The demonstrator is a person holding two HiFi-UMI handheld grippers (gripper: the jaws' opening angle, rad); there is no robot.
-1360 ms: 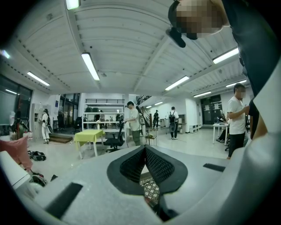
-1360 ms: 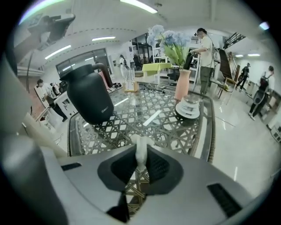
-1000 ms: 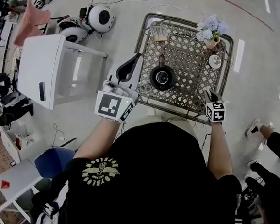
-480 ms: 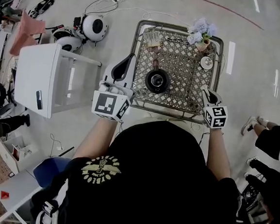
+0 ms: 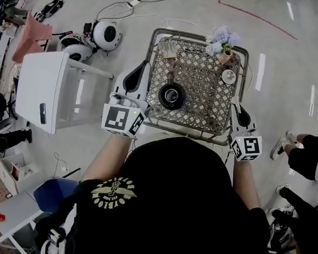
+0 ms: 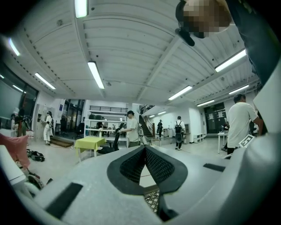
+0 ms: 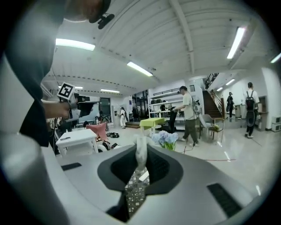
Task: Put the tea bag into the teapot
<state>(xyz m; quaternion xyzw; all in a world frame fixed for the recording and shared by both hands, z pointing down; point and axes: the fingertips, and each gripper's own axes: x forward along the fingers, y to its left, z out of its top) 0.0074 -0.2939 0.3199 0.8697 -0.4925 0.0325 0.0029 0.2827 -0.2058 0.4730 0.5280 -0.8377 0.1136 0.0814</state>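
A black teapot [image 5: 171, 95] with its lid off stands in the middle of the lattice table [image 5: 204, 114]. My right gripper [image 5: 237, 104] hovers over the table's near right edge, right of the teapot. In the right gripper view, my right gripper [image 7: 141, 148] is shut on a white tea bag [image 7: 141, 154] that stands up between the pads. My left gripper [image 5: 144, 67] hangs beside the table's left edge, left of the teapot. In the left gripper view, my left gripper [image 6: 145, 148] has its tips together with nothing between them.
On the table's far side are a vase of pale blue flowers [image 5: 220, 38], a small white cup [image 5: 228, 76] and a box of tea bags [image 5: 167, 48]. A white side table [image 5: 46, 86] stands left. Round white devices [image 5: 106, 34] and cables lie on the floor. A person's legs [image 5: 306, 160] show at right.
My right gripper has drawn back toward the table's near right edge, still holding the tea bag. The head view has shifted slightly. The left gripper has stayed by the table's left edge.
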